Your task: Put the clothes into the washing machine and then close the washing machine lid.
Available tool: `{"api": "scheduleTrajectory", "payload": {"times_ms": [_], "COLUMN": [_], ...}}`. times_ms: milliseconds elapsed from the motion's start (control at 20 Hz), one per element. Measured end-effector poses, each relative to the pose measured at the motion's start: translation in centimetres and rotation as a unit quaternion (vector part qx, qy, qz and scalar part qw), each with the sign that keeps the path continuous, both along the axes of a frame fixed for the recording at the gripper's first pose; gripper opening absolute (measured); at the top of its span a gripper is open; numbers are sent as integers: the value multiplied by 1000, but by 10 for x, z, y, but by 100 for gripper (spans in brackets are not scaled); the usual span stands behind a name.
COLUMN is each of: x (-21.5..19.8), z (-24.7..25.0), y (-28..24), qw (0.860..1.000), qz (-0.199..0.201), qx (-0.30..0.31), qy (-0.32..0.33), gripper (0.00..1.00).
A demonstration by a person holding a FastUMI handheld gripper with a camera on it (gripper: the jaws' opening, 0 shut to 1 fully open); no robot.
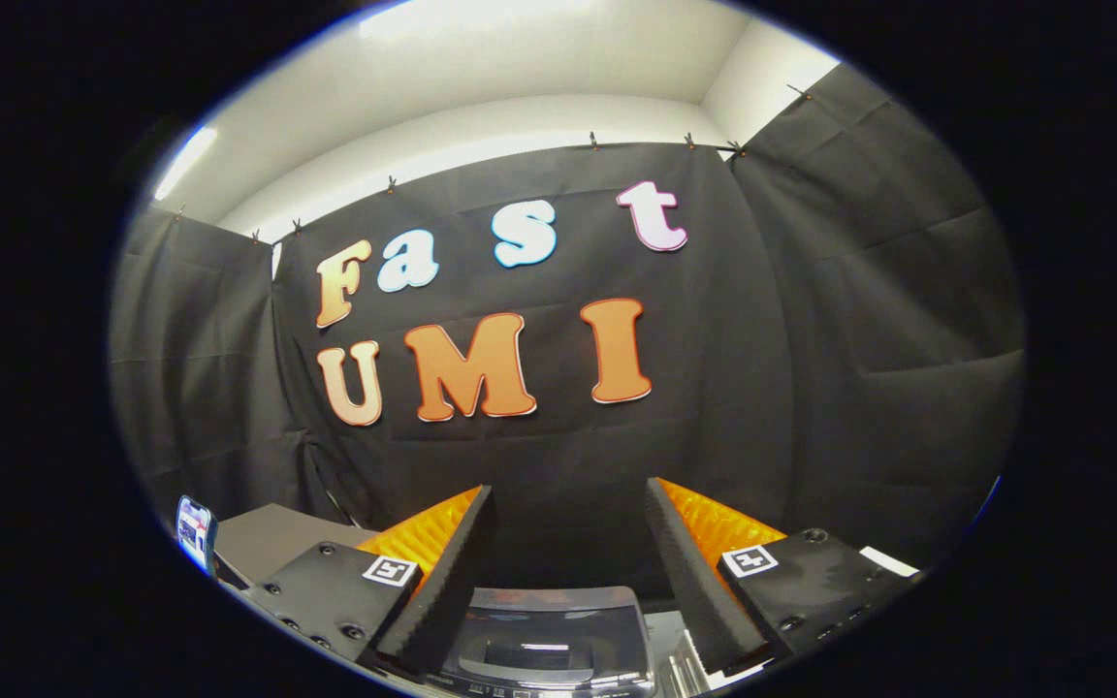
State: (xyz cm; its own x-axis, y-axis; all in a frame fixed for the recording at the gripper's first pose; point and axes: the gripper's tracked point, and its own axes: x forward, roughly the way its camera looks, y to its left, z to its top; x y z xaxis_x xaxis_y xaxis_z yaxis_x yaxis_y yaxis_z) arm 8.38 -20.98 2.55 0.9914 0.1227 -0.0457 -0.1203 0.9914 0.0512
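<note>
Nearest to you is the claw (568,504), and its two fingers stand wide apart with nothing between them. Just below and ahead of the fingers you see the dark grey washing machine with a glossy top lid (547,645); the lid looks closed, and light reflects on it. Only the upper part of the machine shows, so you cannot see its drum, and I cannot make out any clothes. To the left of the left finger there is a small phone with a lit screen (196,531) standing upright, and beside it a flat grey-brown surface (272,538) that may be a tabletop or a box; it is hard to tell which. To the right of the washing machine, a small shiny metal part (683,669) is cut off and not clear. Beyond the fingers hangs the black cloth wall (811,339) of the booth, held by small clips along its upper edge. Above it are a white wall and a white ceiling (520,68) with long bright lamps.
</note>
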Motion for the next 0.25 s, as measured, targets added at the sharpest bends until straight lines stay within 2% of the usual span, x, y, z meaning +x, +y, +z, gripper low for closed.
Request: {"api": "scheduleTrajectory", "payload": {"times_ms": [250], "x": [-6], "z": [18], "y": [-18], "qw": [999], "qz": [-16], "qx": [-20], "qy": [-32], "gripper": [98]}}
